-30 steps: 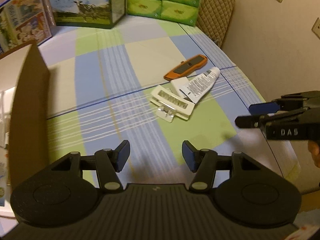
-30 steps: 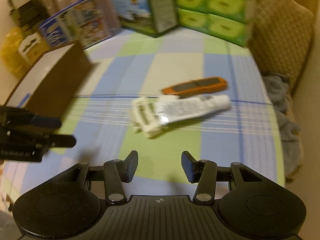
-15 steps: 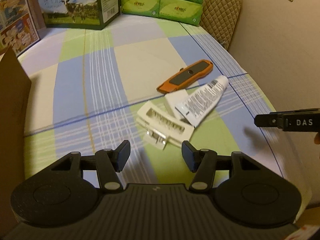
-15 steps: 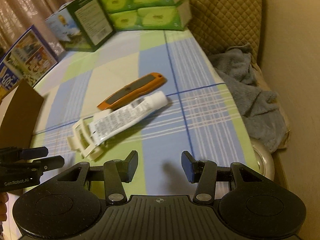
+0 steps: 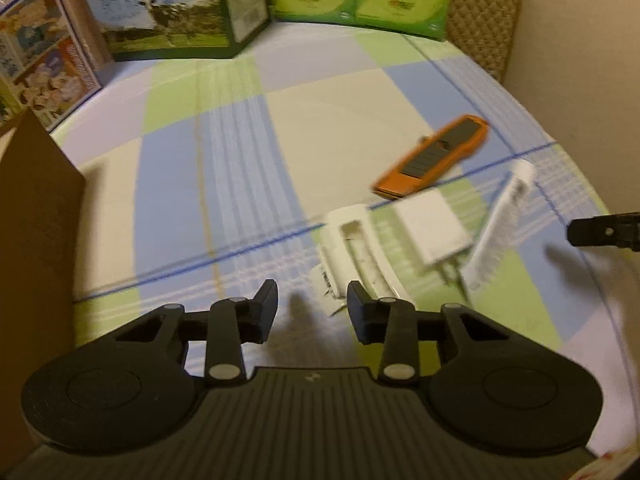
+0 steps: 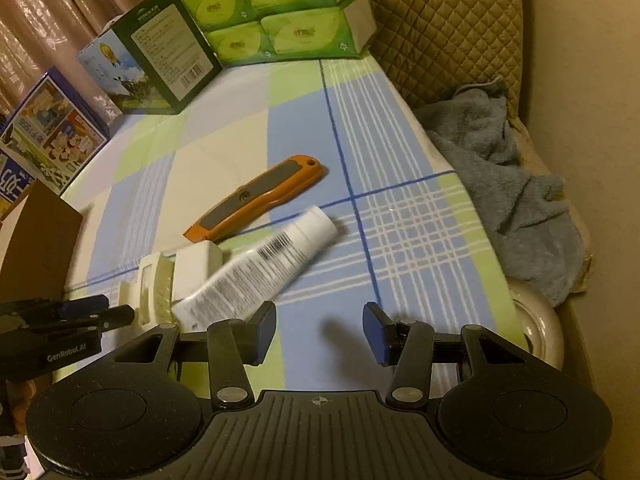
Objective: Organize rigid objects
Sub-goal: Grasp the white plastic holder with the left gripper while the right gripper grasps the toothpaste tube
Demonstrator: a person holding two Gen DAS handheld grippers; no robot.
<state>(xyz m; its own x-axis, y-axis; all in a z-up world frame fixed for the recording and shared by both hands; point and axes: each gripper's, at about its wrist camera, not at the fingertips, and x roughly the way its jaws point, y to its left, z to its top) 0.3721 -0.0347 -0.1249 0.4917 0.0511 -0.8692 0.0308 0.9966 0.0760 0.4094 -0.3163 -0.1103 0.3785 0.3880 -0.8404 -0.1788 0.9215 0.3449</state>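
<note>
Tube (image 6: 260,268) lies on charger (image 6: 194,270) (probably), knife (image 6: 256,198) behind.

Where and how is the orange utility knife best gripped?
Orange utility knife: pinch across its narrow grey-padded middle, coming from above. It lies flat and diagonal, long sides bare there; its near end crowds the white block.

We see green tissue packs (image 6: 280,12) stacked at the back | milk carton box (image 6: 160,52) beside them | grey towel (image 6: 508,184) on quilted cushion (image 6: 448,20) | plaid cloth (image 5: 240,168)
</note>
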